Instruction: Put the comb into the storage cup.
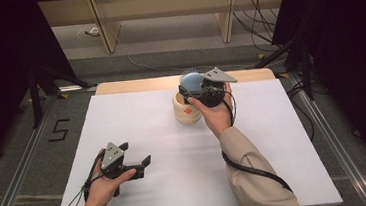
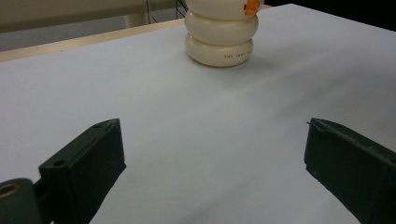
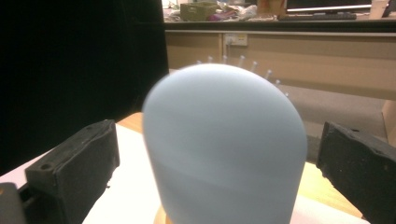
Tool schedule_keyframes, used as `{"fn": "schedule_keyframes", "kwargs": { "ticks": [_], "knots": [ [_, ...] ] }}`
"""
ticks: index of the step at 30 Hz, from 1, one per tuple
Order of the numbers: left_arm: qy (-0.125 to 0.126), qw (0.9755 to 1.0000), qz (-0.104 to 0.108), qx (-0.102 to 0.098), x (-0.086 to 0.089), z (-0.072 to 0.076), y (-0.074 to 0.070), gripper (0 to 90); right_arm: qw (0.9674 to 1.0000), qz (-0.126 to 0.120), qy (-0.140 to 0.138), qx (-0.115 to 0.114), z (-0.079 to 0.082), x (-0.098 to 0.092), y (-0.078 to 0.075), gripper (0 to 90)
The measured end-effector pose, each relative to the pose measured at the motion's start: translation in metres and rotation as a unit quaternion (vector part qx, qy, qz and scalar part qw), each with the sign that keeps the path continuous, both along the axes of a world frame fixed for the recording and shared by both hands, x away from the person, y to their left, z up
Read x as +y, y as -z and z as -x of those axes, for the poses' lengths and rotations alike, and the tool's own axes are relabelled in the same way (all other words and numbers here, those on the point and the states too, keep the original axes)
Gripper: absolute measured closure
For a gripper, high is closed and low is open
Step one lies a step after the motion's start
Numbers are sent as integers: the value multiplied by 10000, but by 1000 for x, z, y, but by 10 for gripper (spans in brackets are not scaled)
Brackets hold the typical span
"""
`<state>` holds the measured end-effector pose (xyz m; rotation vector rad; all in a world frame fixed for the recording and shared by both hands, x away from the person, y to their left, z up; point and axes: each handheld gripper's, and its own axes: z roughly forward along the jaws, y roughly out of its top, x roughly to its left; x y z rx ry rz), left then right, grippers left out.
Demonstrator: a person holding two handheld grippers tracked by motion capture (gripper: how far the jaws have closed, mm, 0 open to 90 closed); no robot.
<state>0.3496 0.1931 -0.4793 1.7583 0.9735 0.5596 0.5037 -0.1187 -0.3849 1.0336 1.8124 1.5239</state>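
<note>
The right claw (image 1: pixel 196 91) is found with its jaws apart, standing clear on either side of a blue-grey hairbrush head (image 3: pixel 224 149); no pad is seen pressing on it. The brush stands upright, bristles to the far side, its long axis vertical, seated in a cream ribbed holder (image 1: pixel 186 110) at the far middle of the white surface (image 1: pixel 277 165). The brush lies directly between and ahead of the right claw's jaws. The left claw (image 1: pixel 138 164) is also open and empty, resting near the front left, well apart from the holder (image 2: pixel 219 39). The right hand (image 1: pixel 217 112) is judged the nearer for any regrasp.
</note>
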Motion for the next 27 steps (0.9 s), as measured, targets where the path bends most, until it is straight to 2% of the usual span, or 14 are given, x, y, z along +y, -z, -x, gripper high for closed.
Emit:
{"fn": "schedule_keyframes", "kwargs": {
  "ticks": [11,17,27],
  "knots": [
    [-20,10000,19,-4,0,0,0,45,9998,80,-127,-156,11,-7,-11,3],
    [-41,10000,29,-11,1,0,0,45,9998,56,-177,-97,15,-17,-13,3],
    [-54,10000,53,-1,1,-1,0,45,9994,275,-190,-13,25,-39,-9,4]
  ]
}}
